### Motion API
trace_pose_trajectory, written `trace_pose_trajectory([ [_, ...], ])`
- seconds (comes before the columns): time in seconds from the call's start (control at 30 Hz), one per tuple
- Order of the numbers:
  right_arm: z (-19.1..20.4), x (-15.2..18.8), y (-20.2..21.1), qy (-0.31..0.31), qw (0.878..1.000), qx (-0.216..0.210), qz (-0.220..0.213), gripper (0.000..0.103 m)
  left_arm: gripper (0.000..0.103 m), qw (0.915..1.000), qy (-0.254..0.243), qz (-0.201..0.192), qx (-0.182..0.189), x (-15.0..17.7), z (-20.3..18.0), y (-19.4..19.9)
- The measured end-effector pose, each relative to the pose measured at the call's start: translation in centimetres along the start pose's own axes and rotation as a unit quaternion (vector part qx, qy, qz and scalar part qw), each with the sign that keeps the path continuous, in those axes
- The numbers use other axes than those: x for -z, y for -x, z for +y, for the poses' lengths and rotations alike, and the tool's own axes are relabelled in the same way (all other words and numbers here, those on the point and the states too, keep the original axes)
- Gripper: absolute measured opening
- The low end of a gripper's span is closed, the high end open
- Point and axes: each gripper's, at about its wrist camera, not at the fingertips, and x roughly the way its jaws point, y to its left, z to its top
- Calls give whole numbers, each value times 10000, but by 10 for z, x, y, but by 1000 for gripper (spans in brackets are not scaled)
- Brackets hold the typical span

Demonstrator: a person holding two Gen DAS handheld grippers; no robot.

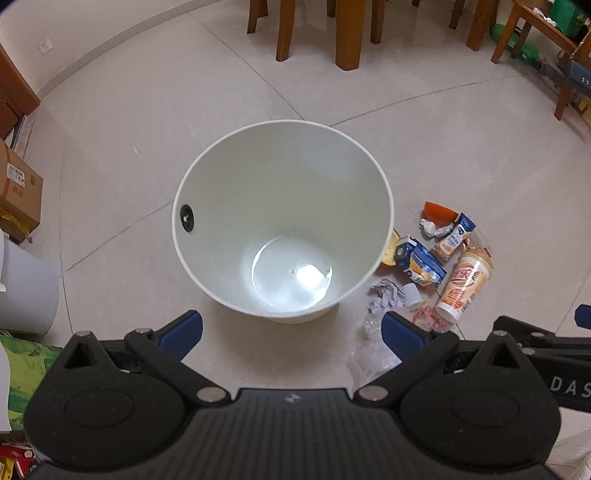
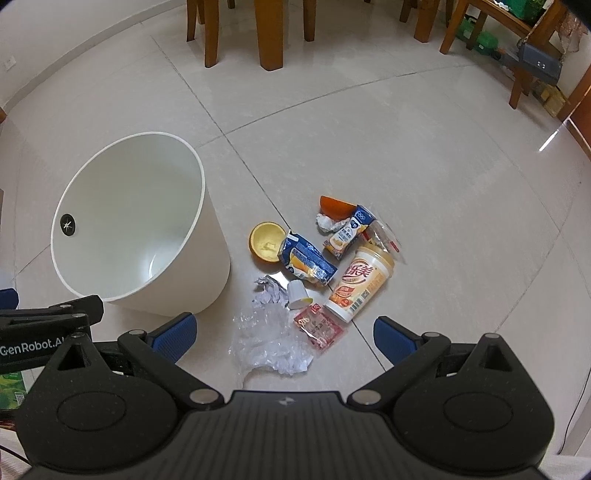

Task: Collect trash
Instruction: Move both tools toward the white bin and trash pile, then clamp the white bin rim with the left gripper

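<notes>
The left gripper (image 1: 291, 332) has its jaws wide apart and holds nothing. It hangs above the near edge of the white bin (image 1: 282, 221), which stands upright on the tile floor (image 1: 147, 147) and looks empty inside. The right gripper (image 2: 284, 336) is also spread wide with nothing between its blue pads (image 2: 173, 336). Under it lies a clear plastic wrap (image 2: 269, 343), and touching this a small red packet (image 2: 319, 326).

The rest of the trash lies in a loose heap just to the right of the bin. There is a tall cup (image 2: 360, 286) on its side, a crushed blue carton (image 2: 308, 264), a smaller carton (image 2: 347, 232), a little white cup (image 2: 297, 293), crumpled paper (image 2: 269, 293), a white tissue (image 2: 327, 221), and two orange peels (image 2: 267, 242), one beside the bin and one at the far end of the heap. Wooden chair legs (image 2: 271, 33) stand well behind.
</notes>
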Motion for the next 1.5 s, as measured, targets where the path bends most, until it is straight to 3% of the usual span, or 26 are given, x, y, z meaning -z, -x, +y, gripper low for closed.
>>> trace_pose_trajectory([
  [0.37,2,-12,-27,235,9993,-230,-194,103,102,9995,98,-219,-212,-30,41,-32],
  [0.83,-8,-16,-70,2,9997,-241,-18,103,102,9982,215,-285,-484,-69,110,-92],
  [0.93,-7,-15,-77,3,9997,-246,53,103,102,9981,467,-220,-348,-76,122,-104],
  [1.07,-4,-14,-84,37,9996,-236,140,103,78,9978,587,-105,-288,-82,124,-116],
  [1.23,-7,-16,-87,-66,9994,-288,173,103,74,9972,712,94,-212,-86,128,-137],
  [1.37,-11,-17,-85,-160,9993,-322,131,103,59,9950,876,367,-322,-85,131,-154],
  [1.5,-14,-17,-85,-224,9991,-327,156,103,54,9929,1055,446,-304,-84,135,-162],
])
